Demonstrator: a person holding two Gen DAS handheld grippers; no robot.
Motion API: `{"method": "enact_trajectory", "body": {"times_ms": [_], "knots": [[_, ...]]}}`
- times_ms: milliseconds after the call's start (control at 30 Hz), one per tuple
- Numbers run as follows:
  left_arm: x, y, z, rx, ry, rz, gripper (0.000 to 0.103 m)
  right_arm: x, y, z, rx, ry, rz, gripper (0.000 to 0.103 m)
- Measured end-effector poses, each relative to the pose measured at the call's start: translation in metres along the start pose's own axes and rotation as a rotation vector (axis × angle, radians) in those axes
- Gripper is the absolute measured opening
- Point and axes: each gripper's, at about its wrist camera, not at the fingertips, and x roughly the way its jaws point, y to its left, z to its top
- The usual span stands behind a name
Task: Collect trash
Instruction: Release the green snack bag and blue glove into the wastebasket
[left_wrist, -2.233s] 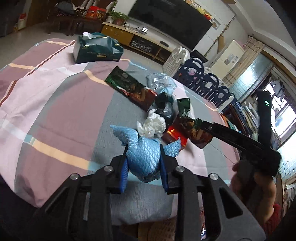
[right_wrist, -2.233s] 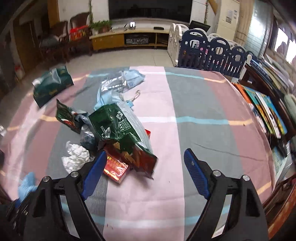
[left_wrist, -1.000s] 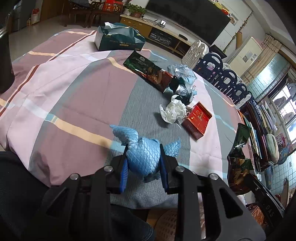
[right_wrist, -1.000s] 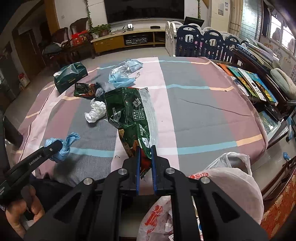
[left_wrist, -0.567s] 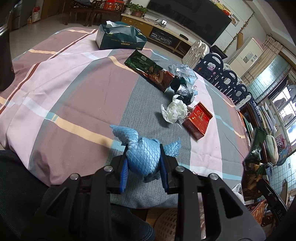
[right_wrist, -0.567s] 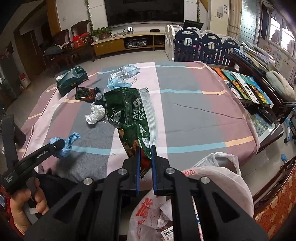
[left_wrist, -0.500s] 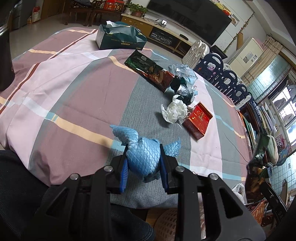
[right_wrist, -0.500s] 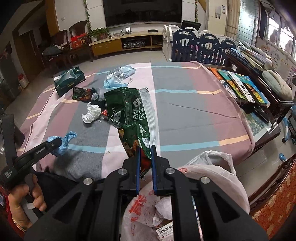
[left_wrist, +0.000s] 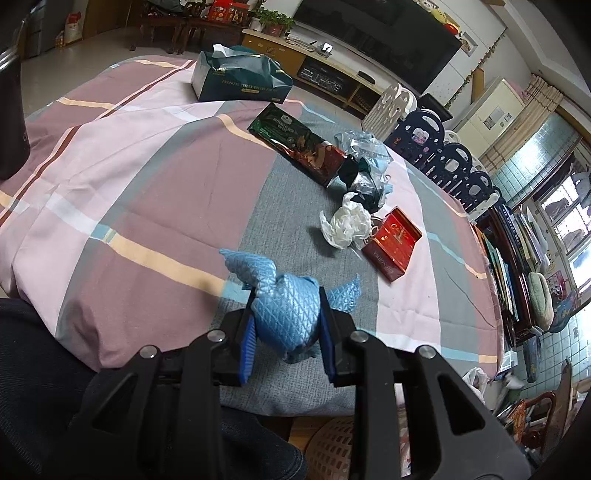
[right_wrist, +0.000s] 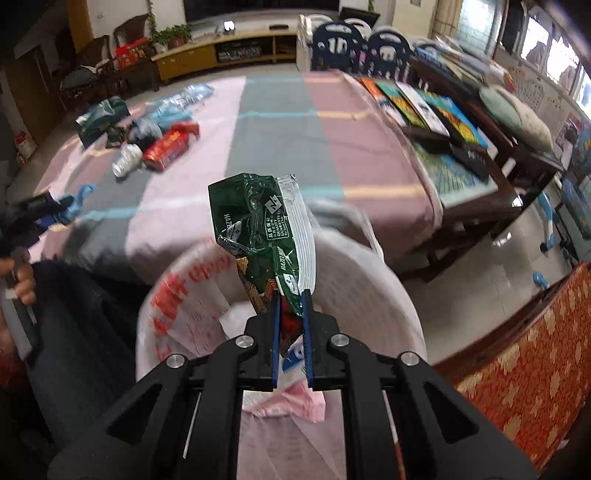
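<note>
The left gripper (left_wrist: 286, 341) is hanging over the near edge of the counter (left_wrist: 140, 177), its jaws nearly closed and pinching a crumpled blue cloth (left_wrist: 286, 310). Beyond it the striped counter is carrying the rest of the litter. At the far left a green tissue pack (left_wrist: 240, 79) is sitting alone. Further right a long dark snack wrapper (left_wrist: 301, 142) is lying flat, its end touching a heap of clear and dark plastic bags (left_wrist: 364, 166). Just nearer than the heap a white paper wad (left_wrist: 347, 225) is resting beside a red box (left_wrist: 393, 242). Nothing is standing between the cloth and these pieces. A row of books (left_wrist: 506, 254) is lining the counter's right edge.

In the right wrist view the other hand (right_wrist: 22, 284) is showing at the left, blurred, with the cloth in front of it. The right gripper (right_wrist: 290, 328) is pointing down with its jaws all but closed, clamping the bottom of a green snack bag (right_wrist: 258, 229), which is standing upright above a white trash bag (right_wrist: 369, 280) with red print. The trash bag's open mouth is lying directly under the snack bag, beside the counter's edge, with paper scraps (right_wrist: 284, 404) already inside. An orange patterned cushion (right_wrist: 532, 373) is sitting at the right.
</note>
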Motion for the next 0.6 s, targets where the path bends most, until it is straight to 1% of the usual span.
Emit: {"method": "enact_trajectory", "body": {"times_ms": [167, 233, 267, 300, 367, 433, 467, 533, 600], "knots": [[0.000, -0.001, 0.000, 0.008, -0.001, 0.011, 0.029, 0.033, -0.008, -0.020, 0.084, 0.111, 0.018, 0.012], [0.000, -0.001, 0.000, 0.009, -0.002, 0.018, 0.029, 0.040, -0.008, -0.023, 0.100, 0.138, -0.017, 0.017], [0.000, -0.001, 0.000, 0.010, -0.001, 0.021, 0.029, 0.041, -0.010, -0.024, 0.108, 0.135, -0.030, 0.028], [0.000, -0.003, 0.000, 0.015, -0.001, 0.023, 0.029, 0.040, -0.011, -0.024, 0.119, 0.127, -0.033, 0.050], [-0.002, -0.007, -0.001, 0.035, -0.008, 0.026, 0.029, 0.030, -0.018, -0.023, 0.172, 0.076, -0.026, 0.071], [-0.006, -0.018, -0.003, 0.073, -0.012, 0.021, 0.029, 0.024, -0.026, -0.019, 0.208, 0.042, -0.006, 0.071], [-0.009, -0.026, -0.006, 0.094, -0.003, -0.001, 0.029, 0.020, -0.029, -0.017, 0.222, 0.025, -0.006, 0.071], [-0.011, -0.048, -0.018, 0.157, 0.042, -0.076, 0.029, 0.014, -0.036, -0.012, 0.248, -0.014, -0.021, 0.071], [-0.013, -0.081, -0.039, 0.260, 0.102, -0.171, 0.029, 0.007, -0.043, -0.007, 0.287, -0.055, -0.029, 0.071]]}}
